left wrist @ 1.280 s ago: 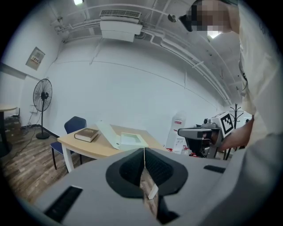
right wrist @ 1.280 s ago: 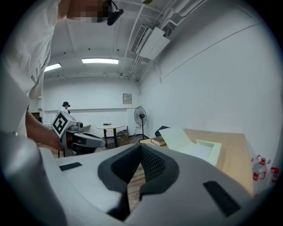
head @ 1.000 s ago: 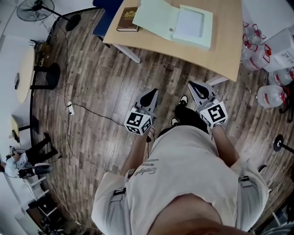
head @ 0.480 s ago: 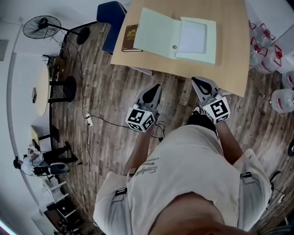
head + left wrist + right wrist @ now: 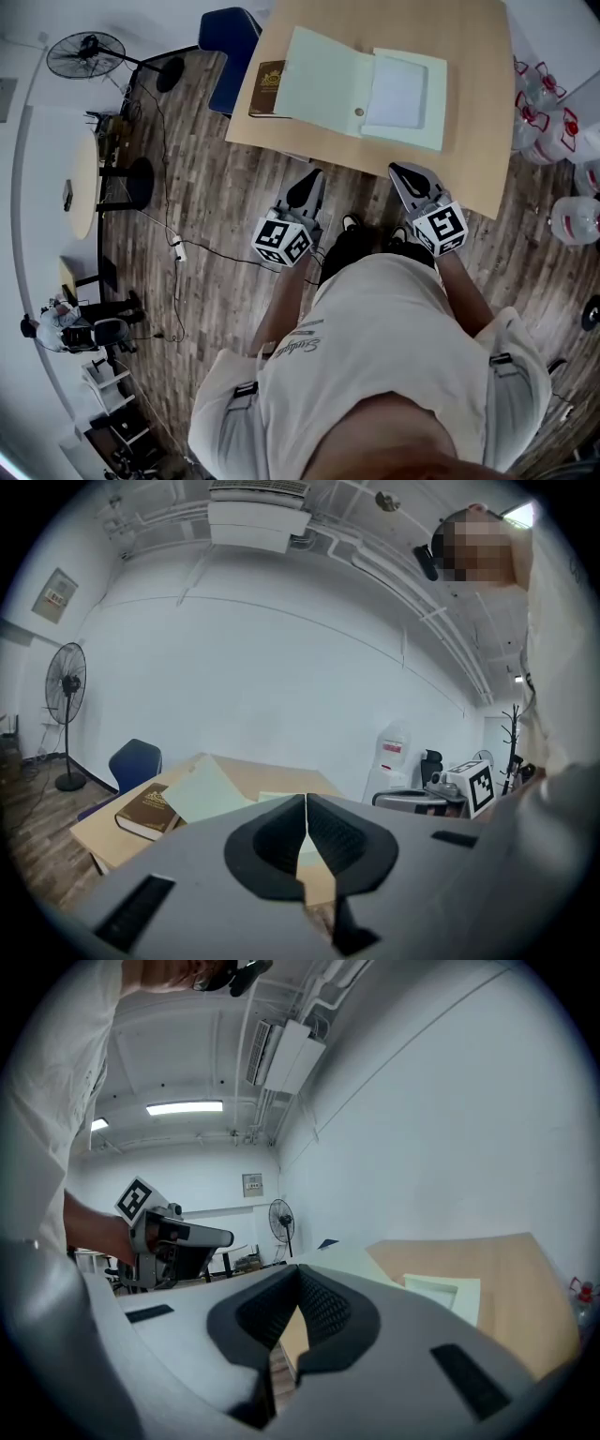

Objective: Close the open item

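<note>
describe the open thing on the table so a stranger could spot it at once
On the light wooden table at the top of the head view lies a large pale green folder, spread open. Unlike the small, dark brown book shut beside its left edge, it is wide, pale and shows a white sheet in its right half.

Left hand-held gripper (image 5: 307,189) and right hand-held gripper (image 5: 406,176) point forward side by side; jaws together, empty.

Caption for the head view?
Left gripper and right gripper, both shut, held short of the open pale-green folder beside a brown book on the table.
</note>
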Demonstrator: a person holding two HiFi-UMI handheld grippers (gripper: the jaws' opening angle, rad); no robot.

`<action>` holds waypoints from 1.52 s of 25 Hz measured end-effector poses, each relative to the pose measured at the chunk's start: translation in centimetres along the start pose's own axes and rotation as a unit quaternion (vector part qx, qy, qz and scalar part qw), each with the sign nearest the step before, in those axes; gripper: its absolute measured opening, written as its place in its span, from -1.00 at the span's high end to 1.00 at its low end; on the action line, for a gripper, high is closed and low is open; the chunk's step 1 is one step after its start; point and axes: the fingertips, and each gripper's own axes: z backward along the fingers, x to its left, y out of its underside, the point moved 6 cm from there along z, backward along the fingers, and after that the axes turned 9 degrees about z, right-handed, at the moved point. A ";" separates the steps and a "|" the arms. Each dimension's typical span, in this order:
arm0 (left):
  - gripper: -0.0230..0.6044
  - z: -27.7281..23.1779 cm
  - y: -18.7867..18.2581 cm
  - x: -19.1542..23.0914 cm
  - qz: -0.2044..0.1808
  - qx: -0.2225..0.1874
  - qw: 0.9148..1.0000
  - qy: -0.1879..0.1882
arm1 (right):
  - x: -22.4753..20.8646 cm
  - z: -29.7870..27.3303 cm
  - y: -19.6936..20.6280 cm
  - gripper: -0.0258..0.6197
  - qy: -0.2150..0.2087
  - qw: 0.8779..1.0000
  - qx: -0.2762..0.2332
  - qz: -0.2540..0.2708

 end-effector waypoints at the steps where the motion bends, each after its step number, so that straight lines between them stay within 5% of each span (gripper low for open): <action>1: 0.88 -0.3 -0.4 0.4 -0.004 0.000 1.000 0.002 | -0.3 -0.4 -0.1 0.93 0.003 1.000 0.003 0.002; 14: 0.88 -9.1 -5.4 8.2 -0.040 0.031 0.993 0.111 | -3.2 -8.5 -2.1 0.93 0.088 0.995 0.045 0.022; 19: 0.88 -12.4 -7.4 10.5 -0.108 0.064 0.976 0.178 | -3.4 -13.1 -4.0 0.93 0.115 0.990 0.053 0.056; 23: 0.88 -14.6 -7.9 12.6 -0.083 0.080 0.968 0.223 | -4.0 -14.8 -4.1 0.93 0.164 0.985 0.053 0.030; 31: 0.88 -18.7 -7.8 14.0 -0.081 0.101 0.956 0.264 | -5.9 -14.0 -4.0 0.93 0.219 0.972 0.083 0.033; 38: 0.88 -20.5 -8.2 12.6 -0.064 0.092 0.963 0.245 | -8.3 -13.5 -3.7 0.93 0.198 0.978 0.067 0.023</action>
